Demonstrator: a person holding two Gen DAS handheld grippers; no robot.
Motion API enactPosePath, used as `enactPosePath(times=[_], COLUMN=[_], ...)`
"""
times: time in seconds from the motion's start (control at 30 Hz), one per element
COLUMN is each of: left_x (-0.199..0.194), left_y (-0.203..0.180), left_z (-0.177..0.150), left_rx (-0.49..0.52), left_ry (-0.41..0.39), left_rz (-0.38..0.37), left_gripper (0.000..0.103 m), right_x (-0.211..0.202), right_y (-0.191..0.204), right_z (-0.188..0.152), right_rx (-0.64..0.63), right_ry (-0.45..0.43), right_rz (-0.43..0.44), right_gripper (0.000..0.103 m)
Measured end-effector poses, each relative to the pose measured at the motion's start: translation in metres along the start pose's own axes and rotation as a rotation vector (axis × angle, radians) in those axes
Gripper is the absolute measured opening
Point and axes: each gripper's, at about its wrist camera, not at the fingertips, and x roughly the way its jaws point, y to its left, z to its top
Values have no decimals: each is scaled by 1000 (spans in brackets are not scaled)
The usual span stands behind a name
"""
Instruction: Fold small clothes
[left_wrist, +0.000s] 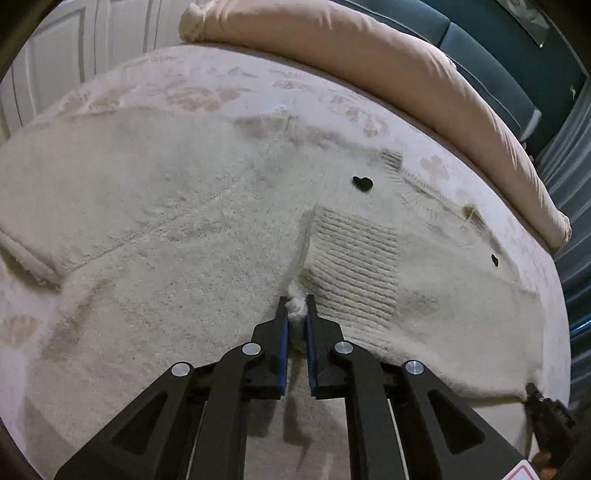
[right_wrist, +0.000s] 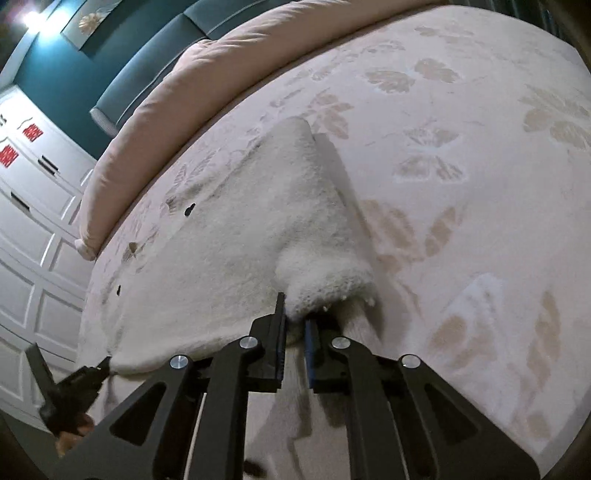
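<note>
A cream fuzzy knit sweater (left_wrist: 184, 206) lies spread on the bed, with a ribbed sleeve cuff (left_wrist: 354, 258) folded onto it and small black heart marks (left_wrist: 362, 183). My left gripper (left_wrist: 296, 306) is shut on a tuft of the sweater's near edge. In the right wrist view the same sweater (right_wrist: 236, 229) is lifted into a ridge. My right gripper (right_wrist: 295, 310) is shut on its bunched edge and holds it above the bed. The right gripper shows in the left wrist view (left_wrist: 546, 410) at the sweater's right corner; the left gripper shows in the right wrist view (right_wrist: 74, 387).
The bed cover (right_wrist: 461, 166) is pale pink with a leaf and butterfly pattern. A long pink bolster (left_wrist: 369, 55) runs along the far side before a teal headboard (left_wrist: 491, 48). White cabinet doors (right_wrist: 33, 206) stand beyond the bed.
</note>
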Motion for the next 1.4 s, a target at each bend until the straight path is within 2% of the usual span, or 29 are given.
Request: enactPosePath(times=[0.07, 0.13, 0.17, 0.2, 0.3, 0.37, 0.43, 0.5, 0.53, 0.6, 0.7, 0.77, 0.83, 0.87, 0.9, 0.93, 1.0, 1.07, 1.1, 1.13, 1.17, 1.2, 1.23, 1.27, 1.33, 1.37, 1.4], left_x=[2, 5, 5, 2, 1, 2, 1, 1, 1, 1, 2, 2, 2, 2, 3, 3, 3, 3, 3, 3, 3, 3, 3, 4, 5, 5, 5], left_y=[-1, -2, -2, -4, -8, -9, -9, -8, -8, -7, -6, -5, -7, -9, -9, -9, -10, -10, -11, -11, -11, -11, -12, -12, -13, -13, -13], left_z=[0, -3, -5, -9, -13, -14, -15, -17, -17, -18, -20, -22, -23, -24, -24, -24, -24, -24, -24, -24, -24, -24, -24, -25, -26, -26, -26], left_rx=[6, 18, 23, 37, 66, 76, 83, 85, 82, 78, 78, 76, 86, 94, 98, 101, 104, 104, 105, 106, 108, 110, 112, 115, 120, 123, 124], left_ry=[-5, -19, -30, -47, -76, -84, -91, -96, -97, -102, -115, -123, -133, -135, -136, -137, -137, -138, -139, -140, -141, -143, -146, -149, -154, -154, -154], left_rz=[5, 14, 14, 20, 47, 59, 62, 56, 55, 46, 37, 34, 45, 55, 60, 64, 69, 68, 69, 70, 73, 74, 77, 78, 82, 85, 86], left_gripper=[11, 13, 13, 13, 13, 13, 13, 13, 14, 14, 14, 14, 14, 14, 14, 14, 14, 14, 14, 14, 14, 14, 14, 14, 14, 14, 14], right_x=[-12, -32, -38, -39, -16, 16, 49, 81, 87, 87, 64, 46, 34, 28, 26, 25, 29, 49, 67, 81, 85, 81, 72, 68, 88, 101, 97], right_y=[-4, -1, 4, 23, 83, 130, 162, 175, 171, 144, 81, 30, 9, 9, 14, 22, 33, 39, 41, 40, 40, 40, 34, 29, 8, -2, -1], right_z=[-3, -8, -7, -3, -4, -14, -26, -38, -39, -24, 16, 47, 66, 75, 80, 87, 96, 106, 111, 112, 113, 119, 125, 128, 128, 123, 122], right_rx=[11, 21, 6, -48, -222, -336, -417, -484, -491, -435, -286, -167, -119, -126, -140, -155, -164, -185, -185, -184, -183, -172, -127, -103, -64, -69, -84], right_ry=[-28, -102, -126, -129, -43, 37, 118, 192, 198, 179, 104, 43, 9, -13, -30, -57, -101, -68, -17, 20, 36, 12, -49, -71, -20, 23, 6], right_rz=[-26, -88, -97, -61, 41, 133, 160, 128, 111, 158, 85, -32, -57, -75, -84, -98, -120, -142, -165, -163, -154, -128, -66, -50, -136, -143, -135], right_gripper=[9, 10, 10, 10, 10, 10, 10, 9, 6, 3, 2, 0, 1, 3, 14, 39, 70, 68, 54, 27, 13, 10, 9, 9, 9, 9, 9])
